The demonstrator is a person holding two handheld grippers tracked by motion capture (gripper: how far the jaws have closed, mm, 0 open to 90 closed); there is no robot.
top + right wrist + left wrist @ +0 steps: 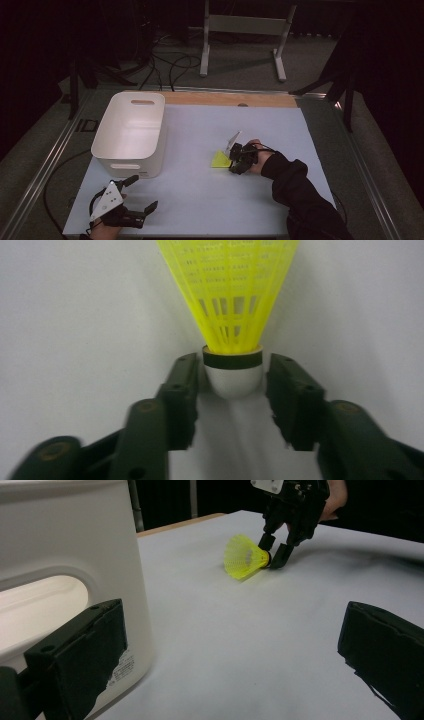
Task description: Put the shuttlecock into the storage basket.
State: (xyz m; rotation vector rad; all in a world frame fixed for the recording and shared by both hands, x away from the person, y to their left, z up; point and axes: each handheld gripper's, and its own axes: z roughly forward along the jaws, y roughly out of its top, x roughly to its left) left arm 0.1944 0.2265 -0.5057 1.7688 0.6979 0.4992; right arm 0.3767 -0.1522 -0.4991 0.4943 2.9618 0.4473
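While the right gripper (pixel 233 385) straddled the white cork tip of the yellow plastic shuttlecock (pixel 245 556) lying right of centre on the pale surface (pixel 200 195), its fingers (pixel 181 390) flanked the cork, barely touching. Grasping appeared in hand; lifting toward the white plastic bin (pixel 131 131) at far left needs firmer closure. The left gripper (pixel 137 197) waited, fingers spread.

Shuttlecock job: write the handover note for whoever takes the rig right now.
Right gripper: jaws astride the shuttlecock cork, left pad touching, a slight gap at the right; not gripped yet.
Left gripper: open, empty, resting near the bin.
Shuttlecock lies on its side on the white mat, right of the bin.
Done: approach.
Left: close, lift, probably drop it in the bin.
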